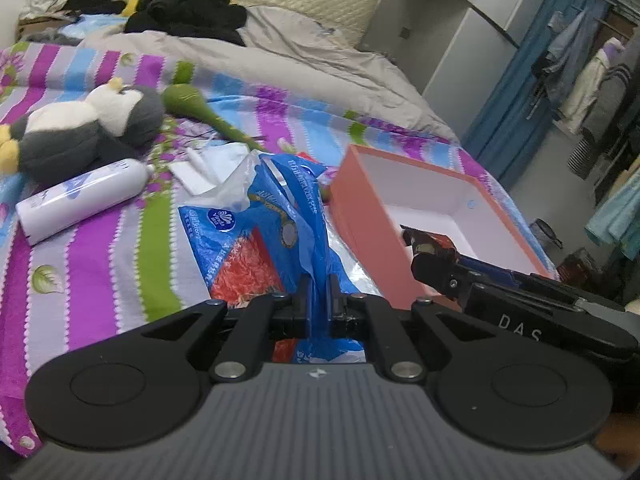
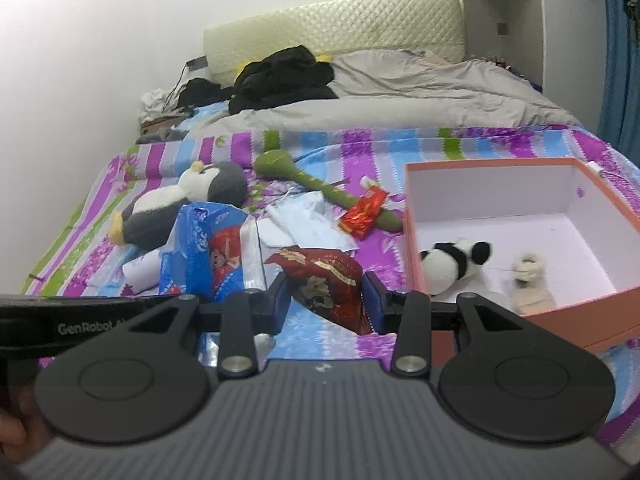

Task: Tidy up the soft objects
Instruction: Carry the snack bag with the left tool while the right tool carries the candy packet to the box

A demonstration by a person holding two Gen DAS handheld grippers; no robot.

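Note:
My left gripper (image 1: 319,300) is shut on the blue plastic tissue pack (image 1: 256,236), lying on the striped bedsheet; the pack also shows in the right wrist view (image 2: 208,252). My right gripper (image 2: 326,300) is shut on a dark red snack bag (image 2: 324,280) just left of the open orange box (image 2: 412,216). The right gripper also shows in the left wrist view (image 1: 434,258) over the box (image 1: 368,208). Inside the box lie a small panda plush (image 2: 452,260) and a small cream plush (image 2: 530,276). A grey and white penguin plush (image 2: 180,208) (image 1: 88,128) lies further left.
A green plush stick (image 2: 312,184) (image 1: 192,106), a small red packet (image 2: 364,212), a white bottle (image 1: 80,200) and white tissues (image 2: 304,220) lie on the sheet. A grey duvet (image 2: 400,96) and black clothes (image 2: 280,76) sit near the headboard. A clothes rack (image 1: 592,92) stands right.

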